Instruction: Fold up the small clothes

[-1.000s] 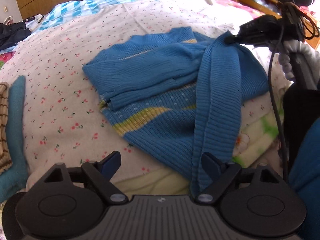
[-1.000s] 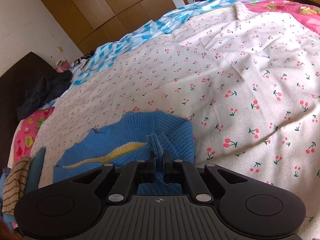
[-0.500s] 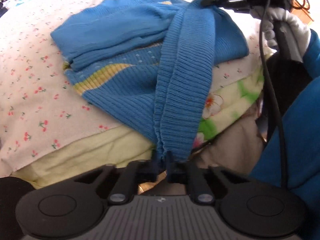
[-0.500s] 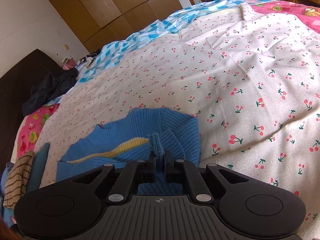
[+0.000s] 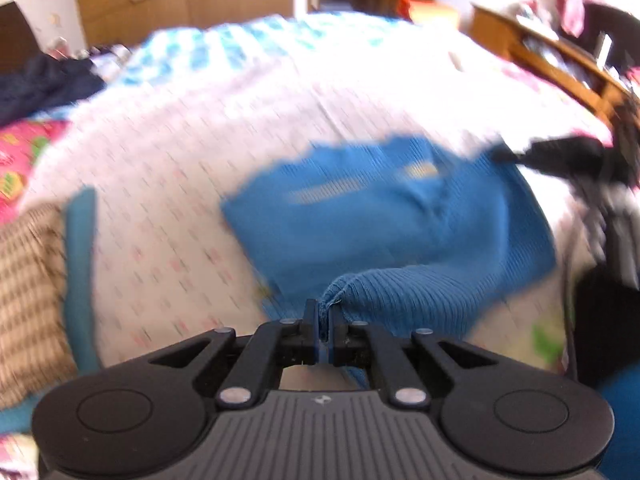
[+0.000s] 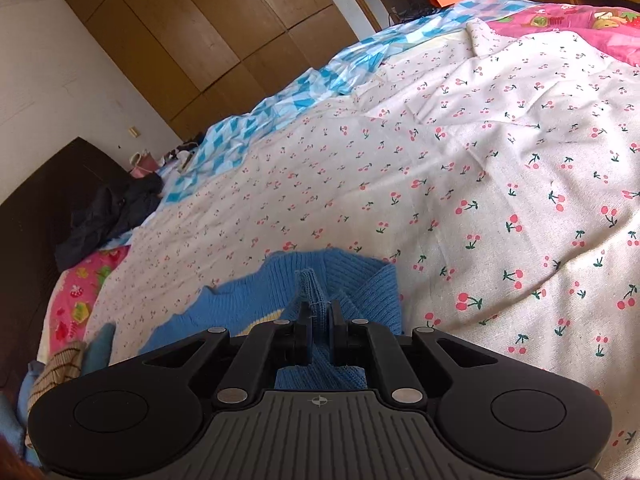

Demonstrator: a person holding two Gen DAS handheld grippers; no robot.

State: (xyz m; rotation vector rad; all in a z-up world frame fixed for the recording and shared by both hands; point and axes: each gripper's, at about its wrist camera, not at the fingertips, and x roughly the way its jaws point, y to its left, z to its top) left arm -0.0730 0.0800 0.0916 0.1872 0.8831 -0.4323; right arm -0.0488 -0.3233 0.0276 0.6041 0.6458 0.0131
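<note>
Cherry-print bedsheet (image 6: 500, 184), wooden wardrobes (image 6: 224, 36) behind; left gripper (image 5: 323, 320) and right gripper (image 6: 319, 316) both clamp the blue sweater (image 5: 384, 216).

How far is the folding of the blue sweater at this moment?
Partly done: the blue sweater lies on the cherry-print sheet with folded layers. In hand: the left gripper and right gripper are each shut on its knit edge, lifting one part. Left: lay this part down and finish; the final shape is not visible.

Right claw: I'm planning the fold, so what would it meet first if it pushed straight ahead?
The blue knit sweater it already pinches, bunched just ahead of the right claw; beyond that, the cherry-print bedsheet, though depth is uncertain.
</note>
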